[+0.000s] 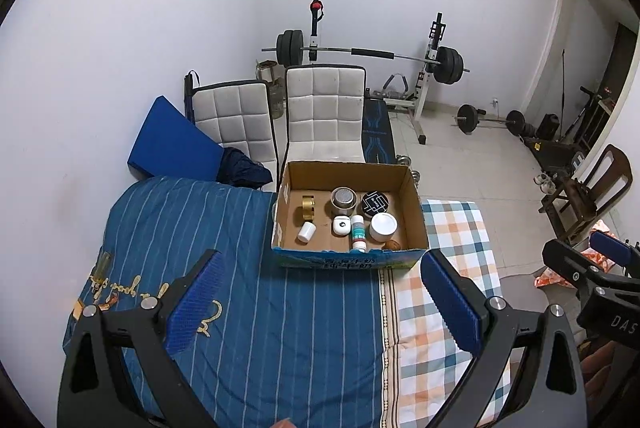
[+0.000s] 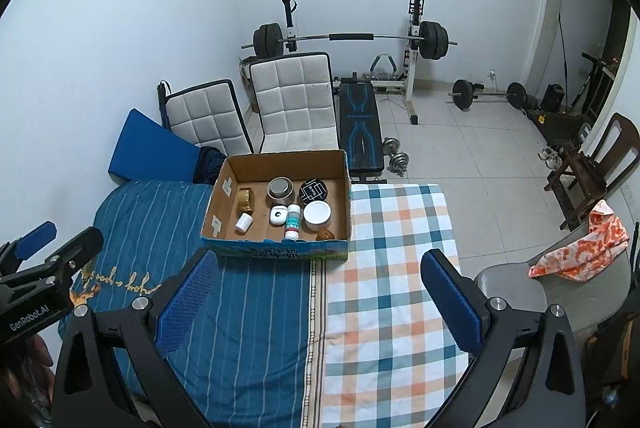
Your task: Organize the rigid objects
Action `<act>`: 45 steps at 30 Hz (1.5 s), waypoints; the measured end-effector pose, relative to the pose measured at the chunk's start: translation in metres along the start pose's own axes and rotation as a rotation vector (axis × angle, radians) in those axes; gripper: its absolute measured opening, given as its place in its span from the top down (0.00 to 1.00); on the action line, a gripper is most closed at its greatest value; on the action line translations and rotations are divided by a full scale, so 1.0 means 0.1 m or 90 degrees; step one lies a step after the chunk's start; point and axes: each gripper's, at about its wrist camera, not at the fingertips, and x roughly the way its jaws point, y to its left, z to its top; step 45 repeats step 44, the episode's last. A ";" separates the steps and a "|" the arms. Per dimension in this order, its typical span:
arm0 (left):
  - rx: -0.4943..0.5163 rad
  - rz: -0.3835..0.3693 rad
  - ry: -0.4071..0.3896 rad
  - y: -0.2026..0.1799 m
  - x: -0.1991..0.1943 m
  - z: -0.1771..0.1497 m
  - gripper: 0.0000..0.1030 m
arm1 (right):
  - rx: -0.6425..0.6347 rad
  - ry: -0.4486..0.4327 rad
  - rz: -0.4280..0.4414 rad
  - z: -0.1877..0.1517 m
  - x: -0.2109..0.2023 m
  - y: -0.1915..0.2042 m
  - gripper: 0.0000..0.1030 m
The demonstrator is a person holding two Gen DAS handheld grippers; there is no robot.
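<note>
A: Brown cardboard box with a blue printed front sits on the bed straight ahead of both my grippers, small jars and bottles inside. Which is nearer?

B: My right gripper, by my reckoning; its long axis runs across me. Left gripper and right are both spread wide, holding nothing, well apart from it.

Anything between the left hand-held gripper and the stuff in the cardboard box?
Only the box's near wall. The left hand-held gripper is open over bare striped bedding, short of the cardboard box. The box is open-topped, so the white jar and bottle look reachable from above.
</note>
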 end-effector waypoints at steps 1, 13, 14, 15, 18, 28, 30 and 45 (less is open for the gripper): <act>0.001 0.001 0.000 0.00 0.00 -0.01 0.03 | 0.002 0.000 0.000 0.00 0.00 0.00 0.00; 0.003 0.004 -0.003 -0.02 0.01 -0.03 0.03 | 0.001 0.001 0.000 -0.01 -0.02 0.02 0.00; 0.002 0.004 -0.004 -0.02 0.00 -0.03 0.03 | 0.000 0.001 -0.002 -0.01 -0.03 0.01 0.00; 0.001 0.004 -0.006 -0.01 0.00 -0.03 0.03 | -0.002 0.001 -0.001 -0.02 -0.04 0.02 0.00; 0.002 0.004 -0.007 -0.01 -0.01 -0.04 0.03 | -0.006 0.002 0.001 -0.04 -0.03 0.02 0.00; -0.007 0.013 -0.021 0.01 -0.06 -0.02 0.00 | -0.012 0.004 0.003 -0.06 -0.01 0.01 0.00; -0.010 0.019 -0.024 0.03 -0.07 -0.02 0.00 | -0.015 0.004 0.003 -0.06 -0.01 0.01 0.00; -0.013 0.020 -0.028 0.04 -0.07 -0.03 0.00 | -0.026 0.006 0.005 -0.05 0.05 0.02 0.00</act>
